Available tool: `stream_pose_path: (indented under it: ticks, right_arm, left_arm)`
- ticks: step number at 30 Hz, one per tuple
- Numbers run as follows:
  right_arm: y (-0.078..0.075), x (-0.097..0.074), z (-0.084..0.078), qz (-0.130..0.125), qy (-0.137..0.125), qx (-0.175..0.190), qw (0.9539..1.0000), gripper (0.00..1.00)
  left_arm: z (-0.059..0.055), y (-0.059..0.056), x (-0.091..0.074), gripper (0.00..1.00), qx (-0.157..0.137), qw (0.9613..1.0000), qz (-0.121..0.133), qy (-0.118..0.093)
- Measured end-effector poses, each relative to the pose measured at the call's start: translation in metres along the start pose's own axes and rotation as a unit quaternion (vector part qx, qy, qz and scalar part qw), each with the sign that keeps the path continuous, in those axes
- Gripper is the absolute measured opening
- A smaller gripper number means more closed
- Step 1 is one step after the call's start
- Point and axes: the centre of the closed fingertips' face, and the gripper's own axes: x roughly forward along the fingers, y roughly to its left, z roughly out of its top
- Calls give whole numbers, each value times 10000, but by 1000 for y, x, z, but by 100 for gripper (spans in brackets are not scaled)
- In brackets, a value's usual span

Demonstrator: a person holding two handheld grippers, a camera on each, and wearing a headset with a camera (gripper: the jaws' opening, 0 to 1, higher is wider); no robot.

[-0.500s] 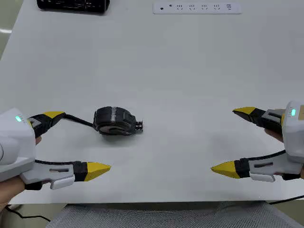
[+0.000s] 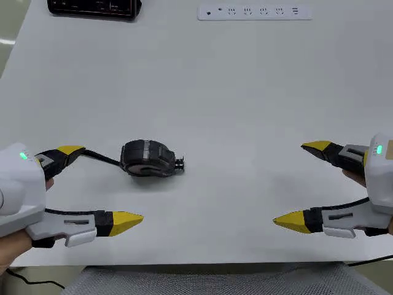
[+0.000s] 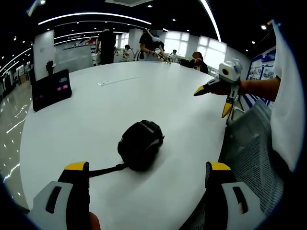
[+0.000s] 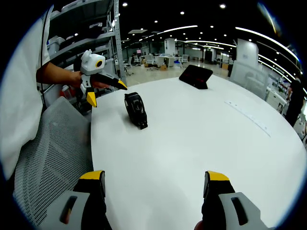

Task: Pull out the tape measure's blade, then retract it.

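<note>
Head view: white table [image 2: 245, 92] bears tape measure [image 2: 147, 158]; power strip [image 2: 255, 10] far edge.

White table [image 2: 245, 92]: blk tape measure [image 2: 147, 158] front-left, power strip [image 2: 254, 10] & blk device [image 2: 92, 6] at far edge.

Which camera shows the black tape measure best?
The left gripper view: the tape measure lies close and large, just ahead of the jaws. The head view shows it smaller, from above; the right gripper view shows it far off.
</note>
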Motion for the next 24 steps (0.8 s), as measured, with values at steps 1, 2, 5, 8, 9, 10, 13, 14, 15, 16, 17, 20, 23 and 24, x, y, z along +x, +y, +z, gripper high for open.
stream_pose_path:
  ticks: [1, 2, 5, 8, 9, 10, 13, 14, 15, 16, 17, 20, 23, 24]
  right_arm:
    - [1, 0, -1, 23, 13, 7, 10000, 81]
    - [0, 0, -1, 4, 19, -3, 10000, 81]
    - [2, 1, -1, 34, 37, 22, 10000, 80]
    - [3, 1, -1, 53, 43, 14, 10000, 80]
    - [3, 1, -1, 55, 43, 10, 10000, 80]
    - [3, 1, -2, 50, 47, 8, 10000, 80]
    - [2, 1, -1, 51, 39, 14, 10000, 80]
    - [3, 1, -1, 51, 42, 8, 10000, 80]
    - [3, 1, -1, 54, 45, 7, 10000, 80]
    - [3, 1, -1, 53, 41, 3, 10000, 80]
    - [3, 1, -1, 60, 34, 3, 10000, 80]
    - [2, 3, 0, 78, 33, -21, 10000, 80]
    - [1, 7, 3, 129, 16, -47, 9999, 80]
    - [1, 8, 4, 152, 11, -57, 9999, 80]
  left_arm:
    - [0, -1, 0, 98, -1, 10000, -17, -25]
    - [1, -2, 0, 97, -9, 10000, -46, -46]
    - [1, -4, 0, 96, -31, 9999, -91, -66]
    - [2, -3, 0, 94, -59, 9999, -95, -66]
    - [2, -3, -1, 93, -64, 9999, -98, -69]
    - [2, -3, -1, 93, -57, 9999, -94, -56]
    - [1, -2, -1, 93, -24, 10000, -82, -47]
    - [1, -2, -1, 93, -22, 10000, -88, -37]
    - [0, -2, -1, 92, -15, 10000, -86, -29]
    - [0, -2, -1, 92, -7, 10000, -92, -13]
    - [-1, -2, -1, 92, -5, 10000, -99, 1]
    - [-3, -2, 0, 91, 36, 9999, -125, 67]
    - [-3, 0, 2, 91, 115, 9997, -146, 126]
    - [-3, 1, 2, 91, 144, 9997, -127, 134]
